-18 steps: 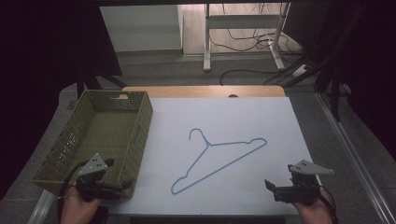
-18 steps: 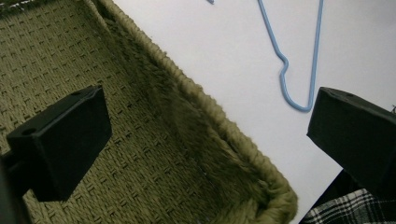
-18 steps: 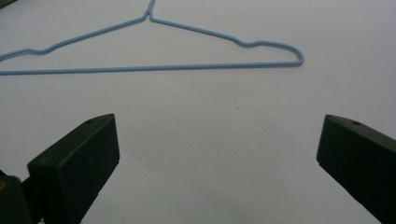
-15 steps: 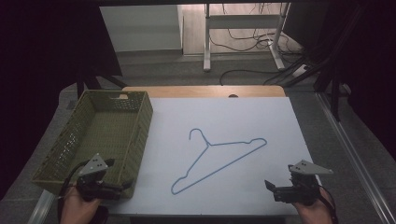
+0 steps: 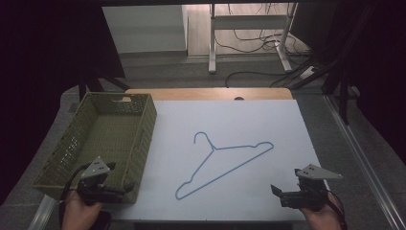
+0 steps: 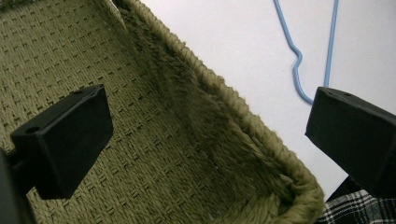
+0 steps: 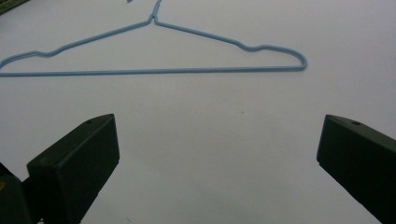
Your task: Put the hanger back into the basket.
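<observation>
A light-blue wire hanger (image 5: 225, 171) lies flat in the middle of a white sheet (image 5: 249, 120), hook toward the far side. My left gripper (image 5: 125, 188) is open at the near left, above the near right corner of a green woven basket (image 5: 143, 143). In the left gripper view the jaws (image 6: 210, 116) straddle the basket's rim (image 6: 261, 135), and one end of the hanger (image 6: 299, 60) lies beyond. My right gripper (image 5: 280, 195) is open at the near right and holds nothing. In its own view the right gripper (image 7: 217, 140) faces the hanger (image 7: 154, 71), well short of it.
The basket's floor (image 5: 103, 132) is bare. The table's wooden far edge (image 5: 206, 93) shows beyond the sheet. A white desk frame (image 5: 249, 21) and cables stand on the floor behind. Grey floor lies on both sides of the table.
</observation>
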Demonstrator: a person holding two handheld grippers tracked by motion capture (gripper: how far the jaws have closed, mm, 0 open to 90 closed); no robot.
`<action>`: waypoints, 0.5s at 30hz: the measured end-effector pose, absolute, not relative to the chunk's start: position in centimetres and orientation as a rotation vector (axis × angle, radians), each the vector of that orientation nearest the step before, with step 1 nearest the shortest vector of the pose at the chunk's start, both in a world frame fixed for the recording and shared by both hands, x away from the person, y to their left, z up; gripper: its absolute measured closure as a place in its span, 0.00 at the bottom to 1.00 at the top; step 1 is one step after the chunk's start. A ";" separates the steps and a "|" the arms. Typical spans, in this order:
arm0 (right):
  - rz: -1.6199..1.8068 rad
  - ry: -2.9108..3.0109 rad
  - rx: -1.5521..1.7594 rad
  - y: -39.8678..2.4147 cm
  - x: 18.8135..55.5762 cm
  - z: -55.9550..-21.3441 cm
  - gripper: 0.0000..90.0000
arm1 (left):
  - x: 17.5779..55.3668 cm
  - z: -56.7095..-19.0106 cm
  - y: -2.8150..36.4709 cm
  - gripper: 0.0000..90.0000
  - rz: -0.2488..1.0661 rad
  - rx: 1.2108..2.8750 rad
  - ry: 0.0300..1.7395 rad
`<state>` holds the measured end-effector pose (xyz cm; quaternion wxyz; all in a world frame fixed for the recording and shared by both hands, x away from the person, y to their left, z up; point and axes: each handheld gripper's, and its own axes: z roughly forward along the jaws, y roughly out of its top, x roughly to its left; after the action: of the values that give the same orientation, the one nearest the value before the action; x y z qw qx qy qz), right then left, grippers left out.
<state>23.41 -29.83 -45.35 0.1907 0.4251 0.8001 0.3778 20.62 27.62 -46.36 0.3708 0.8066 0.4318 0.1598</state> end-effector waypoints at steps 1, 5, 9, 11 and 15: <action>1.069 2.245 1.194 -29.8 23.4 -45.3 0.00 | 20.6 -46.4 27.6 0.01 0.413 2.067 1.110; 1.090 2.247 1.217 -29.7 23.5 -45.4 0.00 | 20.6 -46.4 27.6 0.01 0.421 2.071 1.109; 1.098 2.260 1.227 -29.4 23.7 -45.4 0.00 | 20.7 -46.6 27.6 0.01 0.420 2.074 1.108; 1.092 2.269 1.233 -29.2 23.9 -45.3 0.00 | 20.8 -46.6 27.6 0.01 0.416 2.075 1.108; 1.044 2.287 1.240 -28.7 24.5 -44.9 0.00 | 21.0 -46.7 27.5 0.01 0.392 2.081 1.102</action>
<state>24.51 -28.66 -44.88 0.1685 0.4362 0.8041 0.3672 20.96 27.52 -46.72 0.3681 0.8105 0.4293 0.1525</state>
